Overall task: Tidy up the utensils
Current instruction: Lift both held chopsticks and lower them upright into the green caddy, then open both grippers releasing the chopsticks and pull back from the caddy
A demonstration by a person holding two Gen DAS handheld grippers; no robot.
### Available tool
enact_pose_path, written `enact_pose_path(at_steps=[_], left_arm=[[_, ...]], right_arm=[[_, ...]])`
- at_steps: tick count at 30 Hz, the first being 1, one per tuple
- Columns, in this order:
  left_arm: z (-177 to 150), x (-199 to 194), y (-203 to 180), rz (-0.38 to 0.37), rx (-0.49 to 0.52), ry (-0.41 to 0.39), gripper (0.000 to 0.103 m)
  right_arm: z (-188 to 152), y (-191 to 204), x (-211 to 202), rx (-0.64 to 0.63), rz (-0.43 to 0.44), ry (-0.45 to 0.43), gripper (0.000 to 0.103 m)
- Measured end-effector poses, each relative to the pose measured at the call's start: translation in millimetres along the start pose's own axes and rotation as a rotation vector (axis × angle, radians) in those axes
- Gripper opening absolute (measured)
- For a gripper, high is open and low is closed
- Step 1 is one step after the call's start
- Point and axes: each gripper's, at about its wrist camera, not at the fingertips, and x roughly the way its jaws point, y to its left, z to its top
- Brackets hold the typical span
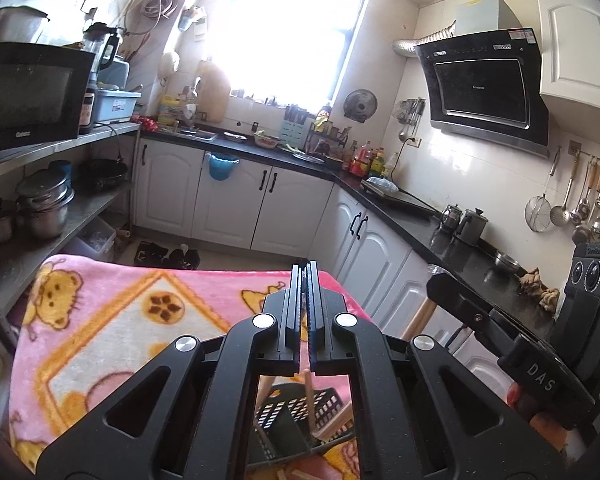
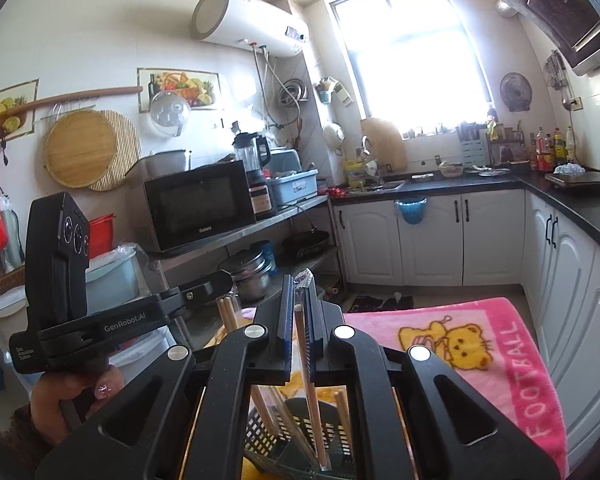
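Right gripper (image 2: 298, 312) clamped on wrapped chopstick (image 2: 306, 368), tip down in black basket (image 2: 300, 432) below | left gripper (image 1: 305, 304) pressed together, gripping nothing visible, basket (image 1: 296, 412) beneath

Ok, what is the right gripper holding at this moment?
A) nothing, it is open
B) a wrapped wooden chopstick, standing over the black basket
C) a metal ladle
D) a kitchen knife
B: in the right wrist view the right gripper is shut on a wrapped wooden chopstick, whose lower end reaches into the black basket.
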Motion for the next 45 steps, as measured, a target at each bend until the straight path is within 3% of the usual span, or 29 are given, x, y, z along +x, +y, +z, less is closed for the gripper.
enact_pose_path(at_steps=[9, 20, 24, 29, 33, 34, 36, 37, 38, 40, 44, 45], left_arm=[[-21.3, 4.9, 21.5, 0.021, -0.032, 0.034, 0.001], [-51.8, 14.5, 37.6, 0.001, -0.080, 0.066, 0.001], [-65.3, 17.3, 40.1, 0.003, -0.097, 0.079, 0.001], [-80.2, 17.8, 40.0, 0.034, -0.106, 0.089, 0.001], [-93.4, 14.3, 40.3, 0.056, -0.114, 0.089, 0.001], [-95.6, 13.6, 40.7, 0.059, -0.116, 0.090, 0.003], [-98.9, 10.7, 41.1, 0.071, -0.115, 0.093, 0.016], [-99.9, 8.5, 40.6, 0.086, -0.109, 0.092, 0.030], [-101.0, 6.3, 40.1, 0.096, -0.106, 0.089, 0.037], [-102.9, 1.8, 40.6, 0.102, -0.108, 0.086, 0.042], [-107.7, -2.7, 46.5, 0.088, -0.148, 0.106, 0.072], [-108.8, -3.6, 48.0, 0.077, -0.162, 0.110, 0.076]], right_arm=[[-21.4, 14.1, 23.8, -0.023, 0.011, 0.040, 0.005], [-46.3, -0.4, 33.8, 0.028, -0.010, 0.079, 0.006], [-57.4, -9.7, 31.8, 0.041, -0.030, 0.105, 0.016], [-69.0, -16.8, 24.8, 0.043, -0.062, 0.121, 0.018], [-78.3, -21.5, 17.2, 0.048, -0.084, 0.128, 0.026], [-80.8, -22.2, 15.4, 0.045, -0.089, 0.133, 0.027], [-85.5, -22.8, 12.5, 0.040, -0.103, 0.142, 0.030], [-87.5, -23.0, 10.3, 0.039, -0.110, 0.145, 0.034], [-89.4, -24.0, 8.1, 0.039, -0.114, 0.146, 0.036], [-92.6, -25.0, 3.6, 0.036, -0.122, 0.148, 0.041], [-96.3, -26.5, -6.6, 0.033, -0.139, 0.145, 0.054], [-97.5, -26.8, -9.4, 0.033, -0.140, 0.142, 0.057]])
